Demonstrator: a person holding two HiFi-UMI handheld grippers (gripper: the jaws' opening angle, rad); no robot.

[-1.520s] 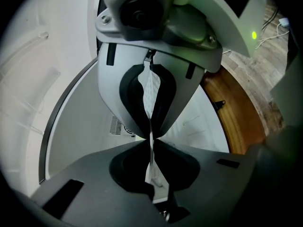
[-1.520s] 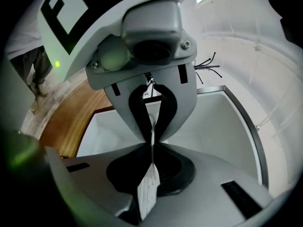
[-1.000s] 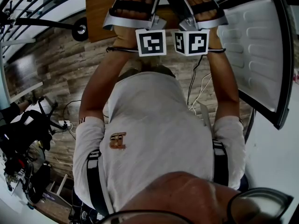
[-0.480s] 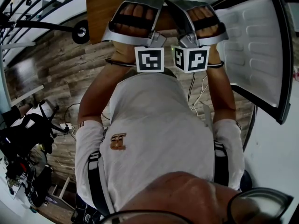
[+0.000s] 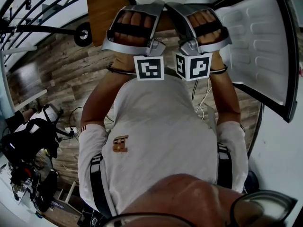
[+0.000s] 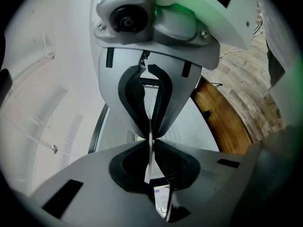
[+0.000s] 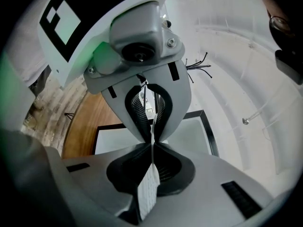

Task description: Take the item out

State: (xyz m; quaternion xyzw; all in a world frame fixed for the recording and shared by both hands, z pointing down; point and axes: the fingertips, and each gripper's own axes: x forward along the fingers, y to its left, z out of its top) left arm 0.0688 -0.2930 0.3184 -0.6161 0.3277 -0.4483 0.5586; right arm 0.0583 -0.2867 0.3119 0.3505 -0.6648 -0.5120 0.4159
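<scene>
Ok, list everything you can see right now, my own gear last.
item: one, thin, white with print, held edge-on in both grippers
door: one, white, open, at the right
wood panel: one, brown, top left
floor: grey-brown planks, under the person
cables: a few, white and black, on the floor by the right arm
black gear: a cluster, lower left
shirt: one, white, centre
left gripper: grey, shut on the item
right gripper: grey, shut on the item
</scene>
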